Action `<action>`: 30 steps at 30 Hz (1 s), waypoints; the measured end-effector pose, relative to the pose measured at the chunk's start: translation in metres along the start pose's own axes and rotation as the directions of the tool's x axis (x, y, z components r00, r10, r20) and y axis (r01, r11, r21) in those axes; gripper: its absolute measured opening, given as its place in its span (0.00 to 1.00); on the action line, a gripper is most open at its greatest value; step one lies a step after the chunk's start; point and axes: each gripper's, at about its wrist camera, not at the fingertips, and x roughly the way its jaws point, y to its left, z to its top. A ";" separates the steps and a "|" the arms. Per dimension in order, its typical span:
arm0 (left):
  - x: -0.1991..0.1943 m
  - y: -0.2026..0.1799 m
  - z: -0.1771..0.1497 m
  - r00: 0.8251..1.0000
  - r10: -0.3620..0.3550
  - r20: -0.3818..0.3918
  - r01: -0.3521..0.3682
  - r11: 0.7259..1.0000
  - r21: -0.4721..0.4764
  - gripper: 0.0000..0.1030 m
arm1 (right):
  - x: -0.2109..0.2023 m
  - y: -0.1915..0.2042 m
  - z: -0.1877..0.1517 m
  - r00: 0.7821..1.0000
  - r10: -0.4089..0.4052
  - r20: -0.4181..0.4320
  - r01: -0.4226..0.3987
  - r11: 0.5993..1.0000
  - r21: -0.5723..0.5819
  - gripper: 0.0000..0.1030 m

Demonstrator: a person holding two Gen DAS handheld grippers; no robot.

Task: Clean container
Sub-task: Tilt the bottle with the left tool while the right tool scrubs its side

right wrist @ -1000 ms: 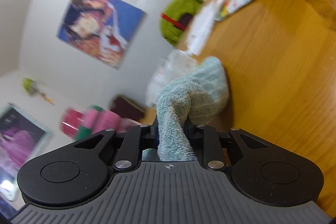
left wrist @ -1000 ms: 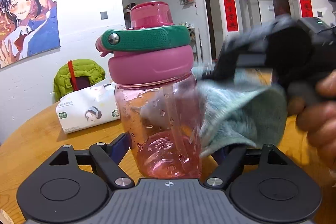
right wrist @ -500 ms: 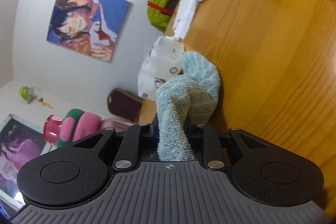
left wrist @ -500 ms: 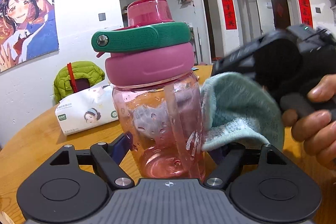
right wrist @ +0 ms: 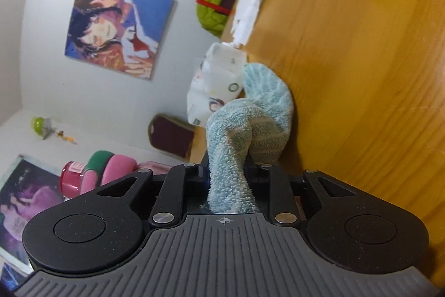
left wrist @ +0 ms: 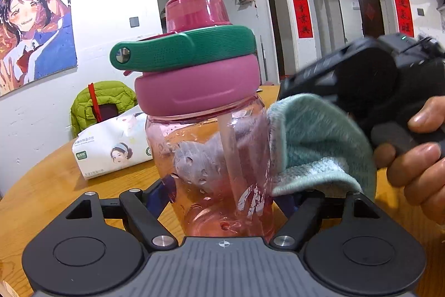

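- The left gripper (left wrist: pixel 222 202) sits low in the middle of the left wrist view. Its 2 fingers press on the lower part of the pink bottle (left wrist: pixel 217 169), 1 on each side, and hold it up straight.
- The right gripper (right wrist: pixel 226 171) is in the lower middle of the right wrist view. Its 2 fingers are squeezed nearly together and pinch a fold of the blue-green cloth (right wrist: pixel 250 130).
- In the left wrist view the cloth (left wrist: pixel 314 146) is pressed on the right side of the bottle, with a hand (left wrist: pixel 420 160) around the black handle at the right edge.
- The bottle is in the middle of the left wrist view, just above the yellow wooden table (left wrist: pixel 50 194). I cannot tell if its bottom touches the table.
- The bottle looks like hard see-through plastic with only drops of water inside, so I think it is light. It will not squash, but the smooth wet wall may slip or spin in the grip.
- The pink lid (left wrist: pixel 197 85) and green handle ring (left wrist: pixel 183 49) make the top big, so it could tip. Holding low on the round body, as now, looks like the best spot.
- The cloth is soft and floppy. It bends around the bottle, and a pinch on a thick fold holds it well.
- A white tissue pack (left wrist: pixel 111 146) lies on the table at the left, behind the bottle.
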 end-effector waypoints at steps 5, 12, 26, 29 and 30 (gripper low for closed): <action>0.000 0.000 0.000 1.000 0.003 0.000 -0.003 1.000 0.002 0.73 | -0.022 0.008 0.003 0.949 0.306 0.076 -0.307 0.952 0.002 0.25; 0.001 -0.002 0.000 1.000 0.010 -0.014 -0.009 1.000 0.010 0.76 | 0.010 -0.005 -0.001 0.999 -0.005 -0.032 0.006 0.999 0.036 0.25; -0.018 -0.022 0.001 0.994 0.103 -0.044 -0.103 0.995 0.007 0.86 | -0.010 0.005 0.006 0.997 0.024 0.071 -0.021 0.999 -0.040 0.27; -0.015 -0.023 0.000 0.993 0.107 -0.045 -0.106 0.994 0.025 0.86 | 0.004 0.011 0.001 1.000 -0.017 0.016 0.018 0.996 -0.083 0.27; -0.013 -0.024 -0.001 0.993 0.110 -0.043 -0.108 0.994 0.034 0.86 | 0.006 0.015 -0.001 0.999 -0.036 0.018 0.038 0.993 -0.108 0.27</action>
